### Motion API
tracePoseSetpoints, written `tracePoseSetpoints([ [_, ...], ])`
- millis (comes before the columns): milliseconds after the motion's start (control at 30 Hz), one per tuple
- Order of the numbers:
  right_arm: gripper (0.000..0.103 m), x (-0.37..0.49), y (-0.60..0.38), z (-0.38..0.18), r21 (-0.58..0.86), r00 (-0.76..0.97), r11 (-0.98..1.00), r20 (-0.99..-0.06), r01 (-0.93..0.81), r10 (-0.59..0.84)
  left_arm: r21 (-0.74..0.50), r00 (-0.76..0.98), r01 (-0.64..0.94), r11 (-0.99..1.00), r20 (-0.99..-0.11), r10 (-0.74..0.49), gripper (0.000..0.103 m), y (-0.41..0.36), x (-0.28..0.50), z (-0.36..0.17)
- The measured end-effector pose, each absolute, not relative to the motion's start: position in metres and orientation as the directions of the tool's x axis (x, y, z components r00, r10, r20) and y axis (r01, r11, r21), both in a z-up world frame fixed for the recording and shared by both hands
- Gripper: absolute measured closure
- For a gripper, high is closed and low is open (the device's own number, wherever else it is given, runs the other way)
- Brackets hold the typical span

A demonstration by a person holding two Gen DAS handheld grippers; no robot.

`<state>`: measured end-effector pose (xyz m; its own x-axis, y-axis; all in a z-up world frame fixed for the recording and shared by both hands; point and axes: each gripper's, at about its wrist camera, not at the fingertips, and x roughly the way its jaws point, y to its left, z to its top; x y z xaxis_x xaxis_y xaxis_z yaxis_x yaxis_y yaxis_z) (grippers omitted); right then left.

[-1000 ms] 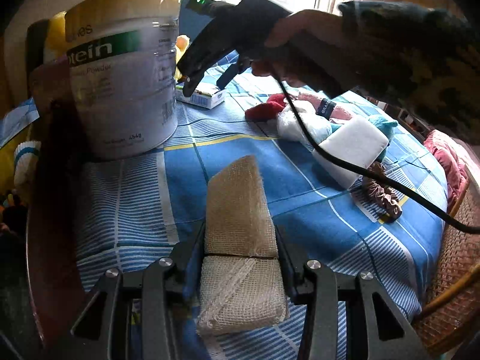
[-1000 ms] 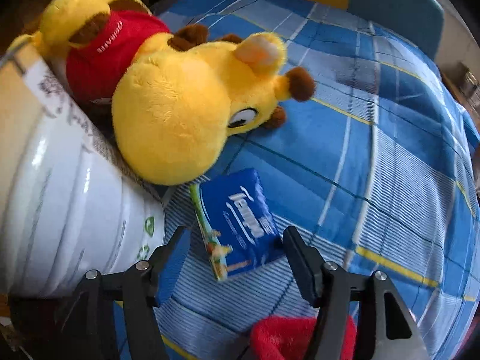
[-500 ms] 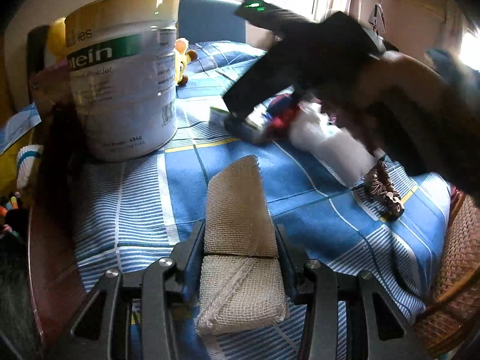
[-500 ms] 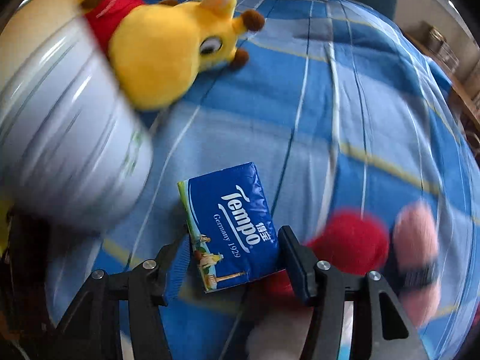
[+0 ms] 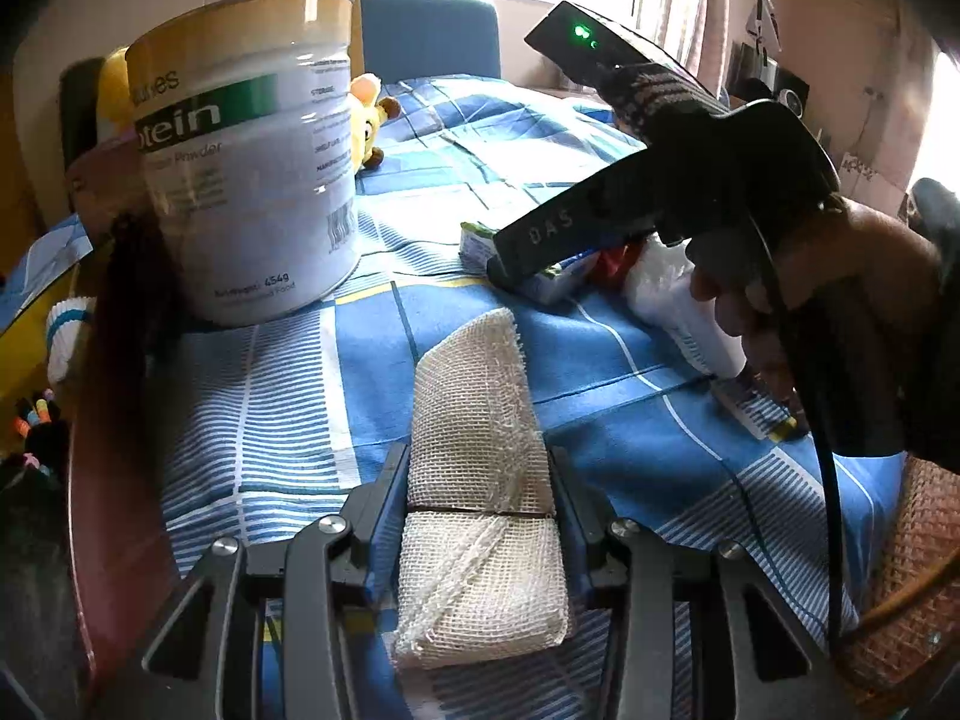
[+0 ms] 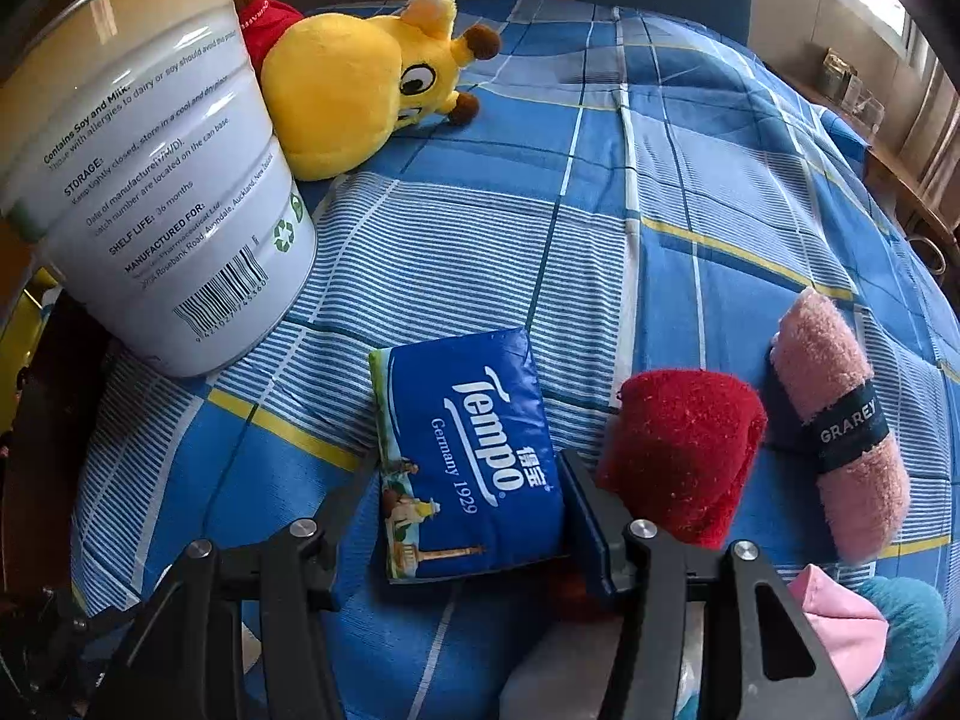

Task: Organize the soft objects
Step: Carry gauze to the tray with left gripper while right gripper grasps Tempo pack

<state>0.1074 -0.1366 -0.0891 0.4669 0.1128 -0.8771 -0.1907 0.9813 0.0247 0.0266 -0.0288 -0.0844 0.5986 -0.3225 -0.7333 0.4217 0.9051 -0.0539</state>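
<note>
My left gripper (image 5: 478, 468) is shut on a beige gauze bandage roll (image 5: 474, 396) that lies lengthwise on the blue checked cloth (image 5: 384, 336). In the right wrist view a blue Tempo tissue pack (image 6: 462, 420) sits between the jaws of my right gripper (image 6: 465, 474), which are closing and press on its sides. The pack rests just left of a red rolled towel (image 6: 684, 450). In the left wrist view a person's hand (image 5: 828, 276) holds the right gripper (image 5: 510, 267) over that pack (image 5: 555, 285).
A white protein powder tin (image 6: 150, 180) stands at the left, with a yellow plush toy (image 6: 348, 90) behind it. A pink rolled towel (image 6: 840, 420) and a teal plush (image 6: 912, 618) lie to the right. A wicker chair (image 5: 912, 540) borders the table's right edge.
My right gripper carried the tissue pack away from the tin and plush toy toward the red and pink towels, its jaws narrowing on it. The left gripper and gauze stayed put.
</note>
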Motion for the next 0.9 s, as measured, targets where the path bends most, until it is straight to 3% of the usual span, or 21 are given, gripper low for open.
tracePoseSetpoints([
  [200, 0.047, 0.104, -0.142, -0.088, 0.020, 0.480, 0.979, -0.869, -0.201, 0.116, -0.062, 0.576, 0.419, 0.906, -0.754, -0.318, 0.060, -0.029, 0.025, -0.081],
  [333, 0.047, 0.102, -0.141, -0.088, 0.019, 0.490, 0.978, -0.863, -0.209, 0.121, -0.143, 0.542, 0.423, 0.895, -0.752, -0.376, 0.060, -0.021, 0.019, -0.069],
  [600, 0.047, 0.096, -0.139, -0.086, -0.005, 0.506, 0.975, -0.855, -0.223, 0.112, -0.286, 0.597, 0.421, 0.861, -0.627, -0.501, 0.060, 0.032, -0.006, 0.003],
  [733, 0.047, 0.096, -0.140, -0.086, -0.016, 0.510, 0.973, -0.854, -0.229, 0.106, -0.341, 0.673, 0.256, 0.905, -0.609, -0.420, 0.059, 0.099, 0.004, 0.024],
  [900, 0.047, 0.096, -0.139, -0.085, -0.027, 0.510, 0.972, -0.854, -0.233, 0.098, -0.385, 0.650, -0.072, 0.920, -0.718, -0.249, 0.059, 0.192, 0.046, 0.009],
])
